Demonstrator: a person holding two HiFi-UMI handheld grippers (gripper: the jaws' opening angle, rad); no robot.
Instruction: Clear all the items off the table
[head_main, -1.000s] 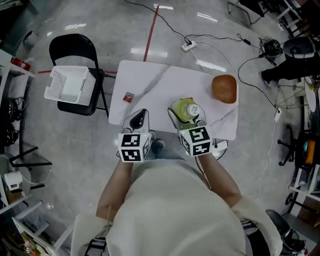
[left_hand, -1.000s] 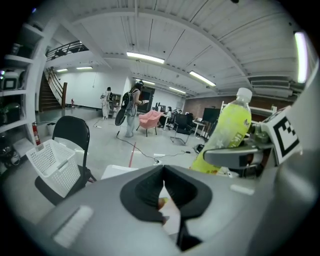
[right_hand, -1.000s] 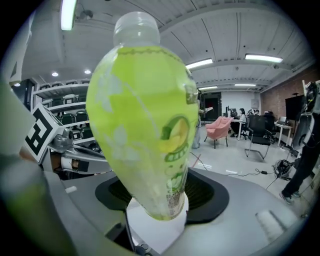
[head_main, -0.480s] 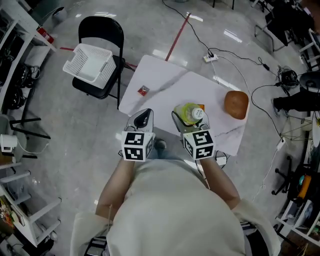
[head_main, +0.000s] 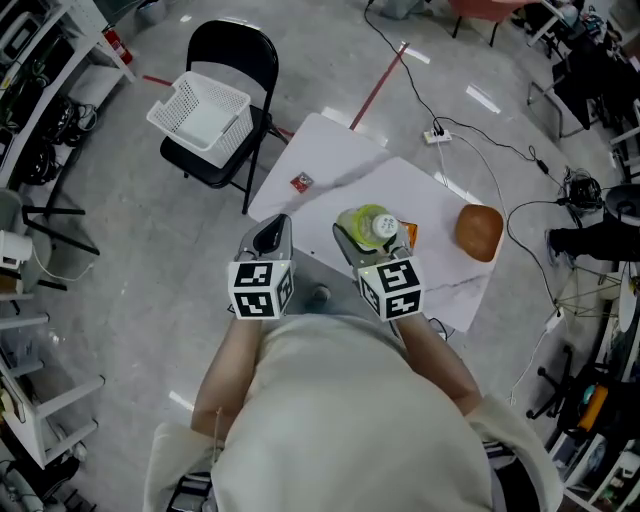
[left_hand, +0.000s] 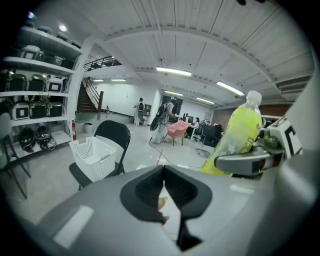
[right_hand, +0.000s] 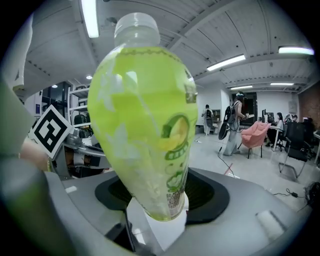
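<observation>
**Bottle (head_main: 374, 226) of yellow-green drink, held over the table**

Our right gripper (head_main: 372, 240) is clamped low on the plastic bottle, cap up, above the white table's (head_main: 330, 150) near edge. We judge it full, so fairly heavy, smooth and slightly squashy, and the lower body seems the safest hold. Our left gripper (head_main: 272, 238) has its jaws together, empty. An orange item (head_main: 411, 233) is mostly hidden behind the bottle, and we cannot identify the brown round thing (head_main: 478, 230).

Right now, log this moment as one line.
right gripper: shut on green bottle | left gripper: shut, empty | table: holds red packet, brown round item | basket: on chair
</observation>
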